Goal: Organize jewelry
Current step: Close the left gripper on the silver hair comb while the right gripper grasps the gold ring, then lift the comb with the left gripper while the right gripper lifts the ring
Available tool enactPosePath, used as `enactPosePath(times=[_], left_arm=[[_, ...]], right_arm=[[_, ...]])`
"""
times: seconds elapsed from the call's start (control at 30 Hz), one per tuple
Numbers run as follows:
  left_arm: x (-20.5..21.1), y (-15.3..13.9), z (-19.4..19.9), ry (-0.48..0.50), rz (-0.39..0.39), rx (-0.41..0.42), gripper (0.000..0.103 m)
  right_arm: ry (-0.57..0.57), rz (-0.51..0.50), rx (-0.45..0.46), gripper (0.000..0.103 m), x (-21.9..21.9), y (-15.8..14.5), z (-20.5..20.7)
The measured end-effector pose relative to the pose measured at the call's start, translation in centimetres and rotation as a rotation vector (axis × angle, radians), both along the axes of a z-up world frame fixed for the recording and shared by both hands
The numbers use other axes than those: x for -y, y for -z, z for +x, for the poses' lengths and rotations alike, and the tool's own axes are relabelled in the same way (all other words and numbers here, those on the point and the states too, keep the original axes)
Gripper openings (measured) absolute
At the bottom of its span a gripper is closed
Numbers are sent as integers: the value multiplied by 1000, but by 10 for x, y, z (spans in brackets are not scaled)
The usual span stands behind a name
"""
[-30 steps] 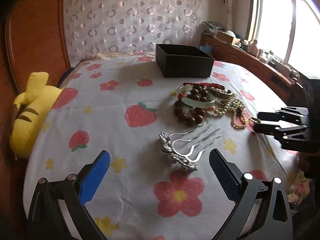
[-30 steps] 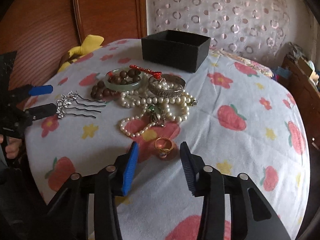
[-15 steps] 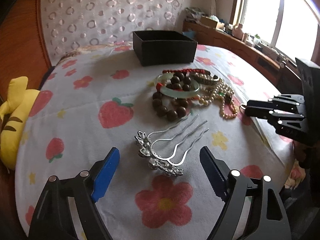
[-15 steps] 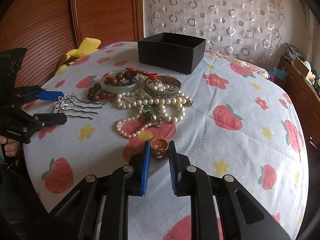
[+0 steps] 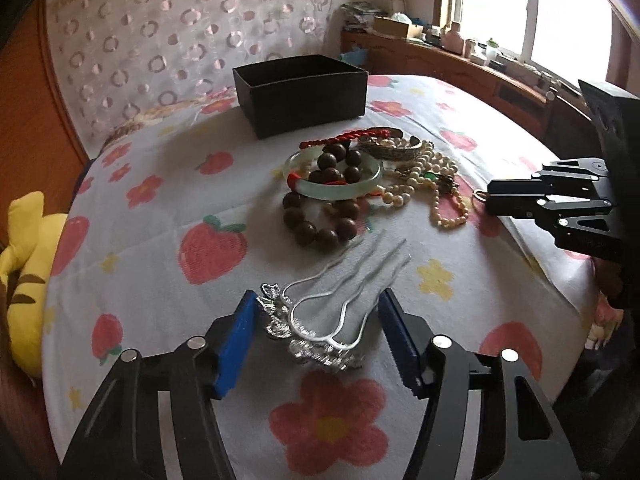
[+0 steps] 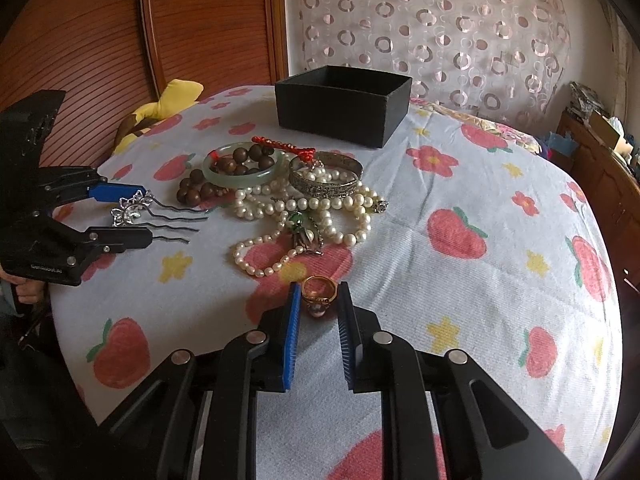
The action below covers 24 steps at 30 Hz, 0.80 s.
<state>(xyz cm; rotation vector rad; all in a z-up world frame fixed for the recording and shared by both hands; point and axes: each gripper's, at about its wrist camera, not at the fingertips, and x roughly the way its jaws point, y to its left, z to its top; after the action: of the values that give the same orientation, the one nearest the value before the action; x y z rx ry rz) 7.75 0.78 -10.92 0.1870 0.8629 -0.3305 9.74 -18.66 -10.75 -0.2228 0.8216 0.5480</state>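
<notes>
A silver hair comb [image 5: 316,350] with a jewelled head lies on the flowered cloth, between the jaws of my left gripper [image 5: 318,300]. Those jaws are closing; the left blue pad is at the comb's head, and the right pad stands just clear of the tines. The right wrist view shows the same gripper [image 6: 144,214] straddling the comb [image 6: 132,210]. My right gripper [image 6: 320,287] is shut on a gold ring [image 6: 318,288] that rests on the cloth. An open black box [image 6: 340,108] stands behind the jewelry pile.
The pile holds a jade bangle [image 6: 240,178], brown wooden beads [image 5: 320,228], a pearl necklace [image 6: 320,208] and a silver bangle [image 6: 324,184]. A yellow plush toy [image 5: 28,248] lies at the table's left edge. A cluttered wooden sideboard [image 5: 460,64] runs under the window.
My left gripper moved forward over the comb and its jaws narrowed around it. The right gripper's jaws drew in onto the ring and then stayed still.
</notes>
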Motion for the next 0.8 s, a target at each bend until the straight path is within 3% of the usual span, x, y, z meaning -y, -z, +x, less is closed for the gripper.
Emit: enactPosePath(times=[0.27, 0.3, 0.37, 0.4, 0.43, 0.63, 0.7, 0.73, 0.8], left_arm=[[-5, -3, -6, -12, -30, 36, 49], [-6, -5, -6, -17, -35, 45, 39], [-8, -8, -6, -22, -53, 48, 32], [-8, -8, -5, -27, -48, 48, 22], [-8, -8, -4, -27, -49, 42, 19], [-11, -6, -2, -27, -61, 26, 21], [-10, -5, 0, -31, -58, 17, 27], [-10, -5, 0, -37, -47, 19, 35], [-9, -4, 2, -41, -31, 17, 38]], right_arm=[[-15, -12, 23, 19, -6, -3, -8], [-15, -9, 26, 19, -6, -3, -9], [-16, -1, 32, 19, -5, -4, -11], [-18, -1, 33, 19, -4, -4, -12], [-18, -3, 35, 19, -5, -4, -13], [-27, -9, 47, 19, -6, -4, -17], [-29, -1, 48, 19, -7, -4, -19], [-30, 2, 49, 19, -8, -5, -20], [-31, 10, 49, 19, -7, -5, -21]])
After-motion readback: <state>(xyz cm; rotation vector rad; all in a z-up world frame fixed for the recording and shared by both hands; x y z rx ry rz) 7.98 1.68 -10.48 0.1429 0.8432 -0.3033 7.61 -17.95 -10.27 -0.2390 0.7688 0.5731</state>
